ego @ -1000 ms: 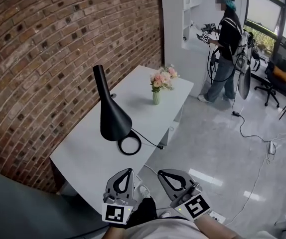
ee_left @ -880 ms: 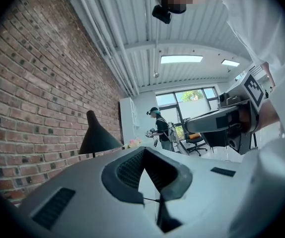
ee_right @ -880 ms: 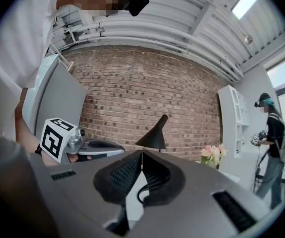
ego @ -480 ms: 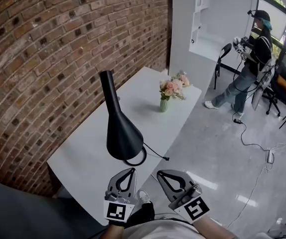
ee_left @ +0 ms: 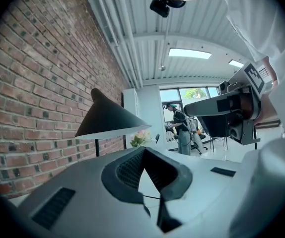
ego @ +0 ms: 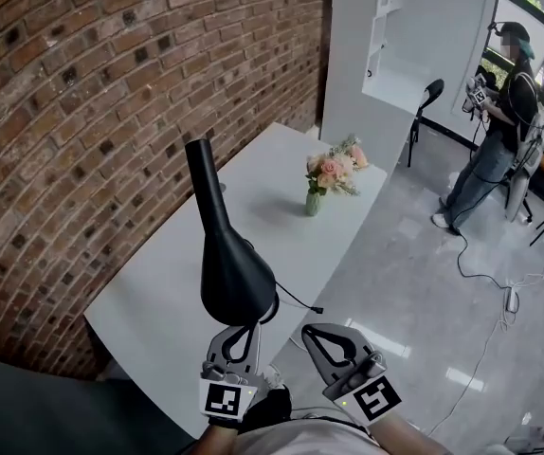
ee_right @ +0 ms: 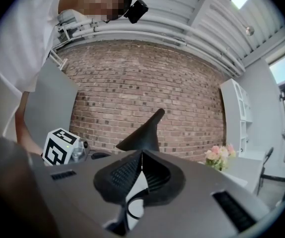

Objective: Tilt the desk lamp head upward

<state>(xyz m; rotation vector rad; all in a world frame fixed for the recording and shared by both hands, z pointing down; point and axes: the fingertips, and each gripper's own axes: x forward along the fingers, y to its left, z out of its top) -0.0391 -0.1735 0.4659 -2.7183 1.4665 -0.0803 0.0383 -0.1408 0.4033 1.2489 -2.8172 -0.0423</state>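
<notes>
Desk lamp head (ego: 235, 280), black cone facing mouth-down above near edge of white table (ego: 154, 287), not yet tilted upward; left gripper (ego: 243, 327) and right gripper (ego: 309, 333) close below, both pressed together and empty.

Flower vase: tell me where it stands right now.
In the head view, the flower vase stands on the white table toward its far right edge, beyond the black desk lamp and apart from it.
</notes>
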